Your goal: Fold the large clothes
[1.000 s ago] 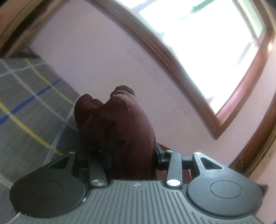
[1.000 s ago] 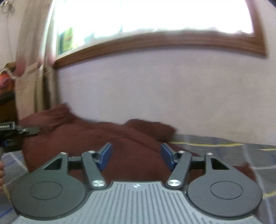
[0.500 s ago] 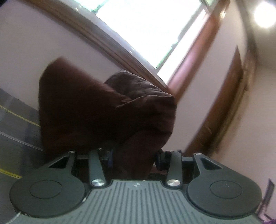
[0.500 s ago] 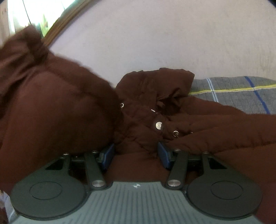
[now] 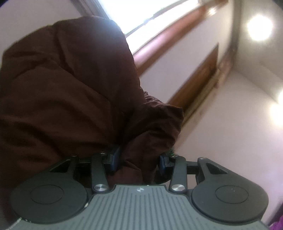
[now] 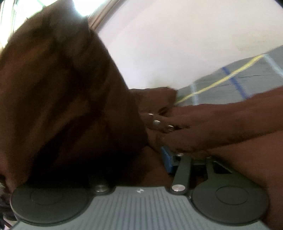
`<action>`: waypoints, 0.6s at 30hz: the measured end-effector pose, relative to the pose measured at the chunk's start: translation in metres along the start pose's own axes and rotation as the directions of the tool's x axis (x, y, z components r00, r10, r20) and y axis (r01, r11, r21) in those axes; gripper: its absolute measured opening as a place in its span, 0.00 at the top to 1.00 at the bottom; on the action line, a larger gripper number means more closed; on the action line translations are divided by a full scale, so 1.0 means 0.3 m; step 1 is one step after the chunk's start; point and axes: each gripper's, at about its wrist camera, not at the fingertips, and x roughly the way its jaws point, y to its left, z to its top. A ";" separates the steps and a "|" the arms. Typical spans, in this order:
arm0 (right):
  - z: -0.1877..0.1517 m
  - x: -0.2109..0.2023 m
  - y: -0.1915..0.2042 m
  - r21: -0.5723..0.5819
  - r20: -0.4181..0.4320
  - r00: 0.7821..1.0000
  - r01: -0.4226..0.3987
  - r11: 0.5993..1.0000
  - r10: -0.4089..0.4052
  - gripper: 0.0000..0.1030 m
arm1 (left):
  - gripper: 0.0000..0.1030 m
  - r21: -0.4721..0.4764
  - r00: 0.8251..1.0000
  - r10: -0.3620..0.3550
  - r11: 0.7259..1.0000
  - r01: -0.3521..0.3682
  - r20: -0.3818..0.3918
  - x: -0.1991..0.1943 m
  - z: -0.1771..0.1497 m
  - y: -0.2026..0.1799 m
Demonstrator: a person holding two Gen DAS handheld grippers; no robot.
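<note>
- Presently, left gripper point(image 5: 137, 161): fingers clamped on a fold of the brown jacket point(image 5: 70, 88), raised before the window point(image 5: 141, 16).
- Right gripper point(image 6: 141, 159): finger state indeterminate, jacket draped over it; the remainder lies on the plaid bed point(image 6: 238, 74).

Left hand-held gripper point(image 5: 137, 161): grey ribbed body, black round discs, silver screws, blue pads point(image 5: 113, 159).

left wrist: upward, close | right wrist: level | shared: jacket point(image 5: 70, 85) (brown)
</note>
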 end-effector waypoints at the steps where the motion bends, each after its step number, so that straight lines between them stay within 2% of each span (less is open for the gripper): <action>1: 0.005 -0.056 -0.016 0.013 0.007 1.000 0.013 1.000 -0.013 0.52 | 0.59 0.006 1.000 -0.009 1.000 0.009 -0.020 0.028 -0.009 -0.006; 2: 0.011 -0.117 -0.034 0.021 0.021 0.999 0.042 0.999 -0.043 0.50 | 0.59 0.018 0.999 -0.008 1.000 0.008 -0.044 0.058 -0.021 -0.012; 4: 0.025 -0.259 -0.091 0.073 0.084 0.995 0.044 0.996 -0.050 0.47 | 0.59 0.054 0.995 -0.007 0.998 0.012 -0.096 0.117 -0.055 -0.026; 6: 0.036 -0.409 -0.151 0.159 0.171 0.982 0.051 0.986 -0.079 0.19 | 0.59 0.109 0.990 0.006 0.994 0.009 -0.142 0.170 -0.086 -0.046; 7: 0.041 -0.493 -0.169 0.187 0.214 0.971 0.065 0.980 -0.106 0.14 | 0.59 0.120 0.986 0.007 0.993 0.013 -0.165 0.198 -0.098 -0.051; 8: 0.044 -0.559 -0.175 0.198 0.252 0.960 0.071 0.978 -0.120 0.10 | 0.59 0.113 0.982 -0.003 0.993 0.025 -0.187 0.223 -0.114 -0.050; 10: 0.060 -0.675 -0.148 0.185 0.330 0.937 0.056 0.981 -0.116 0.09 | 0.59 0.121 0.974 -0.009 0.992 0.037 -0.227 0.272 -0.148 -0.058; 12: 0.097 -0.727 -0.069 0.116 0.363 0.924 0.081 0.990 -0.118 0.04 | 0.59 0.137 0.967 -0.010 0.989 0.047 -0.256 0.307 -0.182 -0.069; 14: 0.152 -0.707 0.033 0.019 0.327 0.941 0.088 0.996 -0.089 0.00 | 0.60 0.146 0.963 -0.002 0.988 0.043 -0.268 0.337 -0.205 -0.079; 16: 0.207 -0.597 0.132 -0.085 0.231 0.970 0.102 0.991 -0.080 0.01 | 0.60 0.142 0.966 0.003 0.989 0.035 -0.260 0.344 -0.213 -0.073; 18: 0.231 -0.462 0.211 -0.191 0.153 0.979 0.164 0.968 -0.135 0.01 | 0.60 0.153 0.966 0.015 0.988 0.025 -0.256 0.343 -0.212 -0.068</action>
